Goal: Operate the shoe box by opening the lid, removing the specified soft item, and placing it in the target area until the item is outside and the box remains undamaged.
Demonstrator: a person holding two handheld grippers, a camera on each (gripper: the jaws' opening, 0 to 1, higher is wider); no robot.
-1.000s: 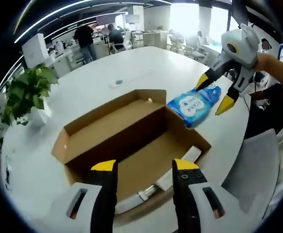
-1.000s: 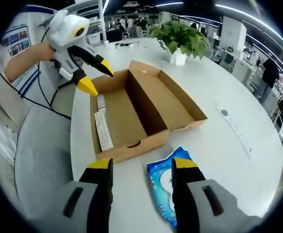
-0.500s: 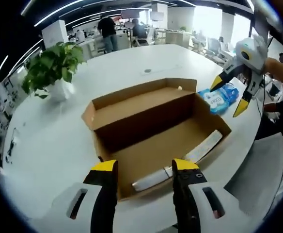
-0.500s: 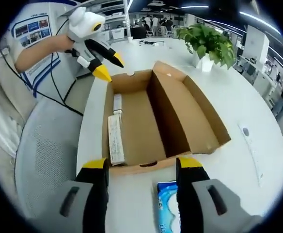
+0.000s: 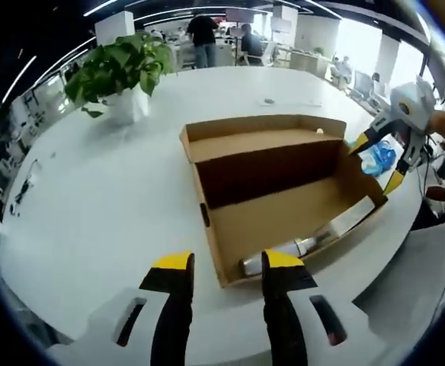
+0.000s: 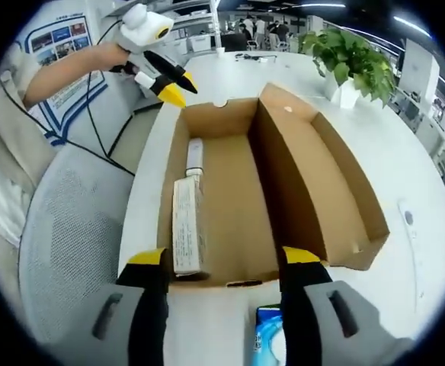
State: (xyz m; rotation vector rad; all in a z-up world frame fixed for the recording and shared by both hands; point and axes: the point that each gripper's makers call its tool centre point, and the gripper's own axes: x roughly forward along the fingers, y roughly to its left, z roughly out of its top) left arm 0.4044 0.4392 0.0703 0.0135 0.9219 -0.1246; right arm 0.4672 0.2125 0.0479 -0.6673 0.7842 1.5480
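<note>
The brown cardboard shoe box (image 5: pixel 283 191) lies open on the white table, its lid folded flat beside the base (image 6: pixel 238 191). A blue soft packet (image 6: pixel 268 335) rests on the table just outside the box's near end, low between my right gripper's (image 6: pixel 224 263) open jaws. In the left gripper view the same packet (image 5: pixel 380 156) sits past the box's far corner, with the right gripper (image 5: pixel 376 160) spread over it. My left gripper (image 5: pixel 226 267) is open with nothing in it, close to the box's other end; the right gripper view shows it (image 6: pixel 178 88) beyond that end.
A white carton (image 6: pixel 184 229) and a tube (image 6: pixel 195 156) lie in the box's base. A potted plant (image 5: pixel 123 69) stands on the table beyond the lid. A grey mesh chair (image 6: pixel 62 244) sits beside the table edge. People stand far behind.
Both views have swung round the box; the left one now looks along it from its end. The packet sits lower in the right gripper view. It stays on the table.
</note>
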